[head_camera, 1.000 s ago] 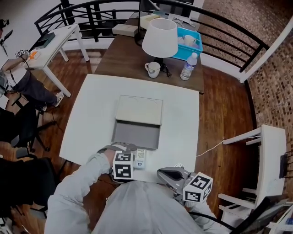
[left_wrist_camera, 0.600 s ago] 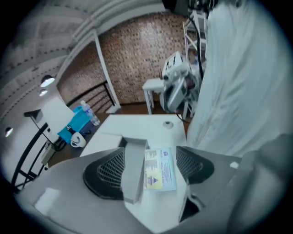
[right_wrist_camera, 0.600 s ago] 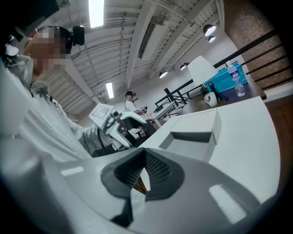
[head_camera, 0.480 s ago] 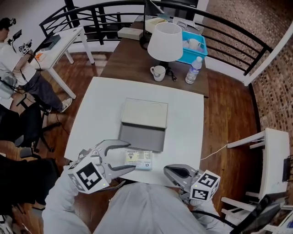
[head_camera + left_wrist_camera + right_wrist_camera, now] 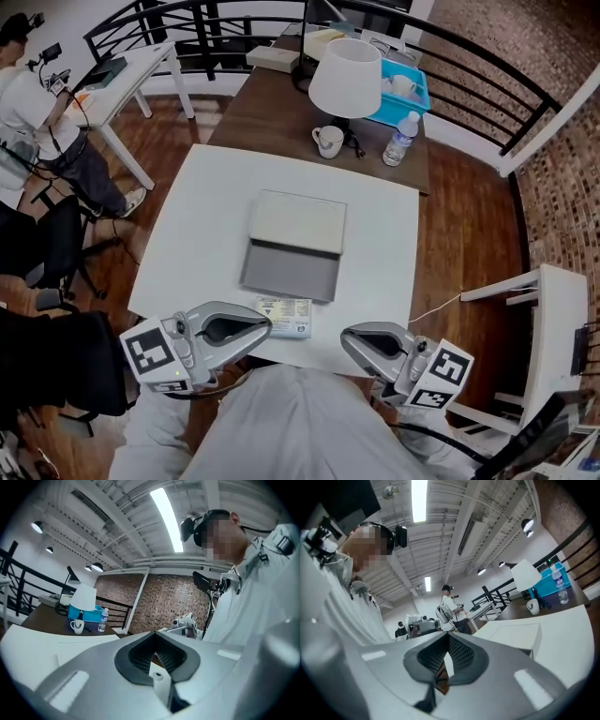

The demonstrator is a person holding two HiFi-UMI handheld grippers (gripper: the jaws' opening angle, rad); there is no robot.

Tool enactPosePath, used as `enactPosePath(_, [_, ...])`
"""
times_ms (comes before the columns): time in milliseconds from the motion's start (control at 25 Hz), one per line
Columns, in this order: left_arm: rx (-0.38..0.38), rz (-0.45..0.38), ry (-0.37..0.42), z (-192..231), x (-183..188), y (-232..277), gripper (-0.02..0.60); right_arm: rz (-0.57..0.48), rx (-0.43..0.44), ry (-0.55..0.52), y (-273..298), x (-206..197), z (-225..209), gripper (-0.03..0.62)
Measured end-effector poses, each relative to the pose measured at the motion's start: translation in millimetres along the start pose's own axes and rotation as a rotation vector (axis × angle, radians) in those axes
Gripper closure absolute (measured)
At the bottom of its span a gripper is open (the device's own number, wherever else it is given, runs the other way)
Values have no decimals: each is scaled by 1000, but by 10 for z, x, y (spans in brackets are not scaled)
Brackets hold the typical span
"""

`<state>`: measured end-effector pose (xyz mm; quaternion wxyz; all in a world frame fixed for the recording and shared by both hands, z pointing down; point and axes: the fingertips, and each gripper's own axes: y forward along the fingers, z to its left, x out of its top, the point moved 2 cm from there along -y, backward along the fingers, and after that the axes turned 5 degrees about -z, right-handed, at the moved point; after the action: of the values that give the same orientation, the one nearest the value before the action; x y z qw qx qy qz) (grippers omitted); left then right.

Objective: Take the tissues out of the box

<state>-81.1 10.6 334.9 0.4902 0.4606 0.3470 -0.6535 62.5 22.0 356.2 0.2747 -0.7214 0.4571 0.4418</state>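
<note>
Left gripper [image 5: 268, 325] lay low on its side at the near edge of the white table [image 5: 375, 234], its marker cube at the outer end, its tips aimed across my front at the right gripper [image 5: 344, 337]. The jaws were pressed together with nothing between them – its own view showed the two pads meeting, and the other gripper straight beyond them. The right gripper mirrored that pose, cube outward and tips pointing back at the left one. Its jaws were closed too, and empty. Pale grey sleeves ran from both into the bottom of the head view.

The tissue pack [image 5: 284, 317] lay flat on the table, outside the box [image 5: 292, 248], right at the left gripper's tips. I couldn't tell if they touched it. The right gripper's tips sat off the pack's other end, a gap between. The box was just beyond the pack as seen from both grippers, mid-table, with a lighter half farther off and a darker grey half nearer.

The table's near edge ran directly under both grippers, so there was little surface behind them. There was bare white top on either side of the box, wider past the right gripper's side. A thin cable [image 5: 436, 307] trailed off that edge. Far beyond the box a brown table [image 5: 272, 122] carried a lamp [image 5: 347, 77], a mug [image 5: 328, 141], a water bottle [image 5: 401, 139] and a blue bin [image 5: 414, 92] – all well apart from the grippers.
</note>
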Motion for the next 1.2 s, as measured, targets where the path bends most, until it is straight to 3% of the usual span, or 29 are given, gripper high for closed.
enactPosePath(480, [-11,102,35,133,-184,-29,566,61,-76,-34,16,-187,-148,592])
enactPosePath(1200, [2,133,23,181,-254,6,566,93,-100,-1,77,-335,-280,592])
